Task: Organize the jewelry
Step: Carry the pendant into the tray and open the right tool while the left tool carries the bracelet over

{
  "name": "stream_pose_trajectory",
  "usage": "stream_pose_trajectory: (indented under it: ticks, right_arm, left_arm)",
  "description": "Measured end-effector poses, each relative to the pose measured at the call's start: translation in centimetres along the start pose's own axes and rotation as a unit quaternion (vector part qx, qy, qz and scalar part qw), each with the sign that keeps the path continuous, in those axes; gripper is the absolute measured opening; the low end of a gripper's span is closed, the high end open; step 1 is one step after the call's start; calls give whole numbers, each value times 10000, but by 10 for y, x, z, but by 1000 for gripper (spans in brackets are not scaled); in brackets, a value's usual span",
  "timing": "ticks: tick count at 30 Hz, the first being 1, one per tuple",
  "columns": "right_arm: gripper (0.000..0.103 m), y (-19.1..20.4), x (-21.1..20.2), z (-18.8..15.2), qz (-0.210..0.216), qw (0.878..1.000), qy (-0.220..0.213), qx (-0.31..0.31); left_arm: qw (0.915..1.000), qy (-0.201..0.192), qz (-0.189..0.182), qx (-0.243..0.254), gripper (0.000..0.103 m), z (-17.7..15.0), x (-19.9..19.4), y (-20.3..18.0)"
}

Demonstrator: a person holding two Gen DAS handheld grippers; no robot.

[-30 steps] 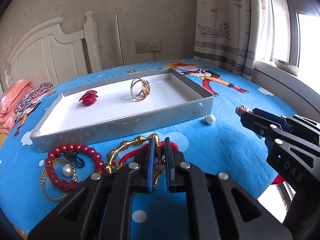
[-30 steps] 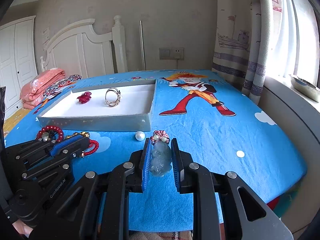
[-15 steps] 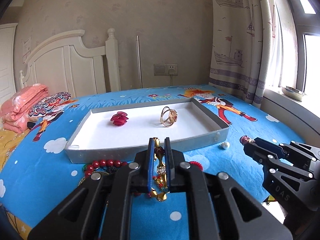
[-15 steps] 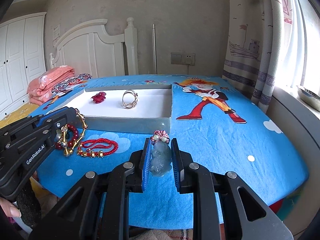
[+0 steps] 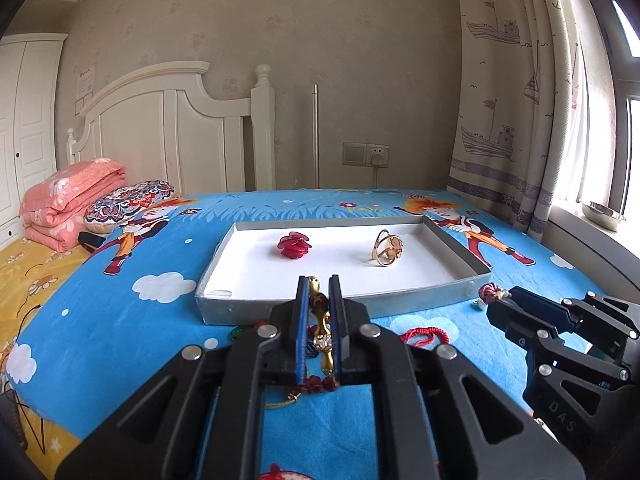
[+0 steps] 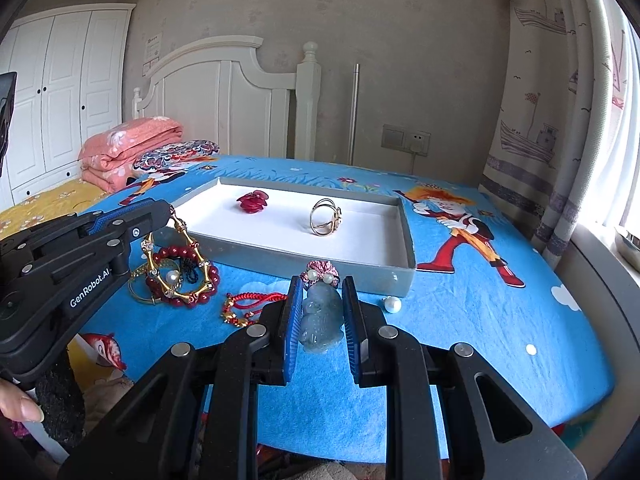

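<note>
Both loads lifted above the bed: my left tongs (image 5: 319, 330) pinched tight on gold bracelet (image 6: 176, 256), right tongs (image 6: 319, 322) clamping jade pendant (image 6: 322, 314). Next: carry both over tray (image 6: 404, 216), far side, release gently.

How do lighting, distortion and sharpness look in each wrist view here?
Left wrist view: the window at right is blown out, black vignette fills the corners, the curtain bows with the fisheye; the tray is sharp. Right wrist view: the same daylight glare at right, the wardrobe leans; the jade pendant is crisp.
</note>
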State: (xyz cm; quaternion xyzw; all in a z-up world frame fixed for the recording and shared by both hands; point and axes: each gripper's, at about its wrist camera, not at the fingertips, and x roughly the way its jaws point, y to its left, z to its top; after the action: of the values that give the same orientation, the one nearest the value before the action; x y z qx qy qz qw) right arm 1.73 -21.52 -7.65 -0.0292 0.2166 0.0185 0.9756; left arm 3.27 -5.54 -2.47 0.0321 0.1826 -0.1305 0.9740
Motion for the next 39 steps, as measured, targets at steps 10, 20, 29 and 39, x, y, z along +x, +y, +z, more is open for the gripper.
stream_pose_trajectory:
  ticks: [10,20,29,39]
  right_arm:
    - [20,15,1,13,-1,10000,-33,-80]
    - [20,9,8,18,-37,10000,4,28]
    - [20,4,31,46,-84,9999,-59,83]
    - [20,-12,103,85,-258,9986,423,186]
  left_arm:
    - [9997,38,143,-189,9,-1,-6,18]
    - [9998,46,151,-134,9,1,-3,16]
    - [9998,-92,148,-17,9,35,12,11]
    - [9990,292,325,-117,9,93,87,24]
